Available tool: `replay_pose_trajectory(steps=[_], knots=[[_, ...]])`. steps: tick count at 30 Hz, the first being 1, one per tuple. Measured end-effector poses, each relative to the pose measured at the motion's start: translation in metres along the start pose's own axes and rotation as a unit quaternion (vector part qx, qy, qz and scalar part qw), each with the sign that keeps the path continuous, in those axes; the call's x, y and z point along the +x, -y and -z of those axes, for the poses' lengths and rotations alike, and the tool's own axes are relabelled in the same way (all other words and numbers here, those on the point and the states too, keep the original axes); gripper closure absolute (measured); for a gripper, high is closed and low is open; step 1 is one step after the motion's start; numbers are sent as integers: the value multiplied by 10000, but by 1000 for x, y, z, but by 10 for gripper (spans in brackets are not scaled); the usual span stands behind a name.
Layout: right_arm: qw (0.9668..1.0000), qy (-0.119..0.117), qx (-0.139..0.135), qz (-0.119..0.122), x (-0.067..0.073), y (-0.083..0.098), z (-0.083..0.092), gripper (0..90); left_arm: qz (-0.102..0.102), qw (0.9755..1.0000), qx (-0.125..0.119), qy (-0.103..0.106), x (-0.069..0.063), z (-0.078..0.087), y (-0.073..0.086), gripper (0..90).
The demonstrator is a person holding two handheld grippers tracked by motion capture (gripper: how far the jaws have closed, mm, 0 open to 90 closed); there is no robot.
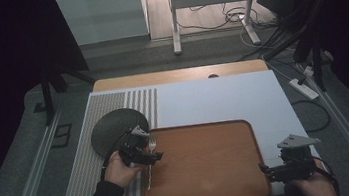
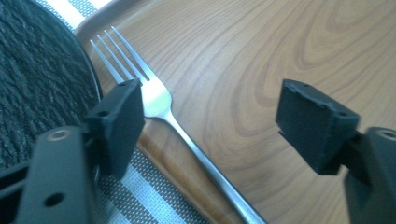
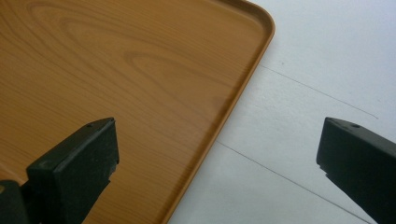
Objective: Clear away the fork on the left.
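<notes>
L gripper (image 2: 210,119) jaws wide apart, nothing gripped; fork (image 2: 161,109) lies between them w/ its handle across the wooden tray's (image 2: 280,56) left rim, tines near the dark round plate (image 2: 37,79). R gripper (image 3: 217,154) also wide open, empty, over tray's right edge.

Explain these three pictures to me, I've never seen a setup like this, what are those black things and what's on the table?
A person sits at a table holding a hand-held gripper in each hand. One picture looks down from above; the other two come from small cameras riding on each gripper, looking along its black fingers.

On the table lie a wooden tray, a dark round plate and a fork resting across the tray's left rim.

The left gripper is at the fork, fingers open on either side of it, not squeezing. The right gripper waits open at the tray's right edge, holding nothing.
</notes>
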State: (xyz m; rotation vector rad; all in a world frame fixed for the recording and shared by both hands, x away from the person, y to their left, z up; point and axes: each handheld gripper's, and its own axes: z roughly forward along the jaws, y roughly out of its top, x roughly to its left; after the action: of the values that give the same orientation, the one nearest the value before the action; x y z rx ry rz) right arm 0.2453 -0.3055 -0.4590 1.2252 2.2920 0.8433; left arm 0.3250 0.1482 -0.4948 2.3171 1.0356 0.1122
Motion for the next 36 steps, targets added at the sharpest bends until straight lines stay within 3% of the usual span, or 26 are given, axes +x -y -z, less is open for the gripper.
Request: replay_pose_trajectory(steps=[2, 12, 18, 21, 26, 29, 36], knots=[[10000, -3, -1, 4, 0, 0, 0, 0, 6, 10000, -11, 86, 1, 1, 0, 202], [10000, 1, 18, 10, 0, 0, 0, 0, -31, 9999, -19, 106, 2, 4, 1, 106], [10000, 2, 24, 10, 0, 0, -1, 0, 78, 9997, -102, 199, 5, 8, 2, 68], [10000, 3, 24, 10, 0, 0, -1, 0, 203, 9992, -231, 267, 7, 11, 3, 45], [10000, -1, 28, -4, 0, 0, -1, 0, 228, 9984, -439, 281, 12, 17, 6, 31], [10000, 0, 27, -10, 0, 0, 0, 0, 306, 9970, -582, 415, 16, 22, 9, 29], [10000, 7, 30, -9, 0, 0, 0, 0, 361, 9959, -773, 295, 23, 33, 16, 12]])
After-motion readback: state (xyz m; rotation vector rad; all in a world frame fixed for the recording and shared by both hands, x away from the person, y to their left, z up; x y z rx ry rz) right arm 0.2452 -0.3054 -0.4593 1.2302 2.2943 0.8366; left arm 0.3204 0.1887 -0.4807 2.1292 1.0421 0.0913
